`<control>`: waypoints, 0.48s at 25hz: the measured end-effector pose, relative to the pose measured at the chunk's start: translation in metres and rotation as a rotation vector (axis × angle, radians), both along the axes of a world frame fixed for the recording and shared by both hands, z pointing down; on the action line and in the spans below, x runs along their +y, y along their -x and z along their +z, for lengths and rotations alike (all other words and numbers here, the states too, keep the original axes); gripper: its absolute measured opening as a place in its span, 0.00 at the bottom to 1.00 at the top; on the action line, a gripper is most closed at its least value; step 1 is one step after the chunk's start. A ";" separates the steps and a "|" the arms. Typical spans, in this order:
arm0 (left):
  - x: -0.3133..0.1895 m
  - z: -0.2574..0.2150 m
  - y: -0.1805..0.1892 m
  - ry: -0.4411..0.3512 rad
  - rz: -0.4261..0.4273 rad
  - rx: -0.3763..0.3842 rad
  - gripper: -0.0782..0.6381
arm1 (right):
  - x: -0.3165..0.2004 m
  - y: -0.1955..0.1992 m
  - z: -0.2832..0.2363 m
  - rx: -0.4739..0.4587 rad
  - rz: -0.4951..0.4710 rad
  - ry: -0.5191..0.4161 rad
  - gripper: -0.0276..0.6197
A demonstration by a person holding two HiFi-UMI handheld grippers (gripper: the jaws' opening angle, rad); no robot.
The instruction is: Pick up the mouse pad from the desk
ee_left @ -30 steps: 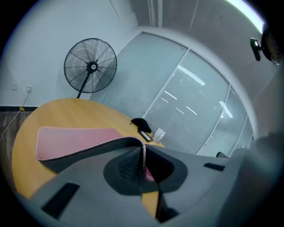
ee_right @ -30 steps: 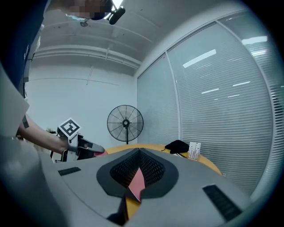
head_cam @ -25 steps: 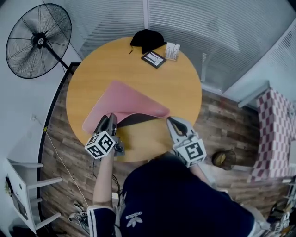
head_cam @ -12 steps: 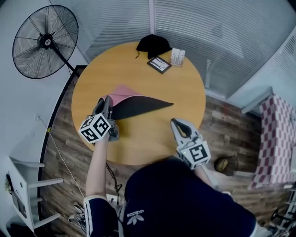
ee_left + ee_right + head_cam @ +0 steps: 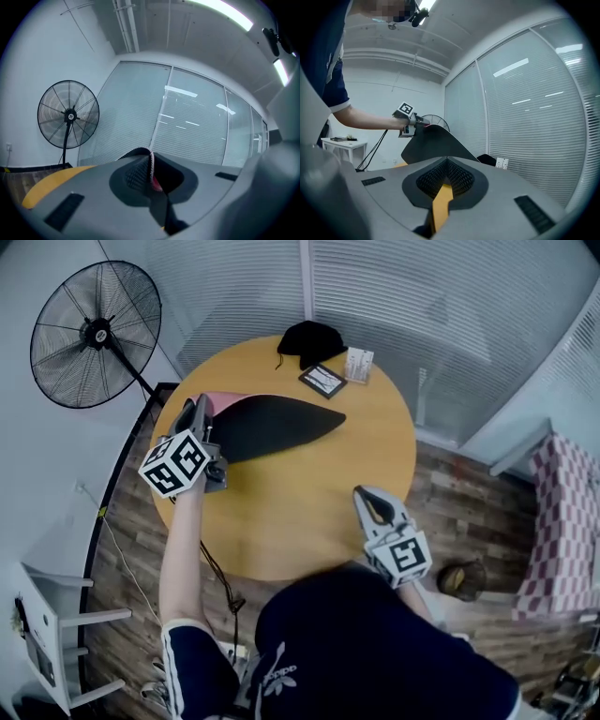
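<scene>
The mouse pad point(image 5: 272, 426) hangs in the air over the far left of the round wooden desk point(image 5: 309, 512). Its black underside faces up and a strip of its pink top shows at the left. My left gripper point(image 5: 199, 418) is shut on the pad's left corner. In the left gripper view the pad's edge point(image 5: 149, 165) is pinched between the pads of the left gripper point(image 5: 151, 174). My right gripper point(image 5: 375, 500) stays low at the desk's near edge, shut and holding nothing. The right gripper view shows the lifted pad point(image 5: 433, 143) beyond the right gripper point(image 5: 446, 176).
A black cap point(image 5: 312, 337), a small framed picture point(image 5: 323, 380) and a white card point(image 5: 359, 364) lie at the desk's far side. A standing fan point(image 5: 89, 334) is at the left, glass walls with blinds behind, and a checkered seat point(image 5: 562, 512) at the right.
My left gripper has risen and moved to the far left with the pad. The pad came off the desk and now shows its black underside. The right gripper has stayed put.
</scene>
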State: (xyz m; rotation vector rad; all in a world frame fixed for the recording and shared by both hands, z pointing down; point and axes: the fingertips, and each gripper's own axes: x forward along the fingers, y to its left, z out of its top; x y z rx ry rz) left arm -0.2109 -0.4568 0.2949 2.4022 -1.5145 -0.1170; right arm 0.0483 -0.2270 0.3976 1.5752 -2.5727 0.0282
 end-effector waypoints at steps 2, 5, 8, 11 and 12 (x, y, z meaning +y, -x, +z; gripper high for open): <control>-0.005 -0.024 0.000 -0.046 -0.003 -0.027 0.14 | 0.001 -0.005 -0.003 -0.006 0.011 -0.015 0.05; -0.010 -0.058 0.000 -0.103 -0.009 -0.044 0.14 | 0.005 -0.015 -0.006 -0.012 0.033 -0.022 0.05; -0.011 -0.091 0.004 -0.164 -0.026 -0.065 0.14 | 0.008 -0.022 -0.007 -0.012 0.049 -0.023 0.05; -0.009 -0.121 0.008 -0.221 -0.037 -0.092 0.14 | 0.011 -0.026 -0.011 -0.023 0.060 -0.033 0.05; -0.005 -0.131 0.007 -0.242 -0.033 -0.111 0.14 | 0.012 -0.027 -0.013 -0.031 0.064 -0.038 0.05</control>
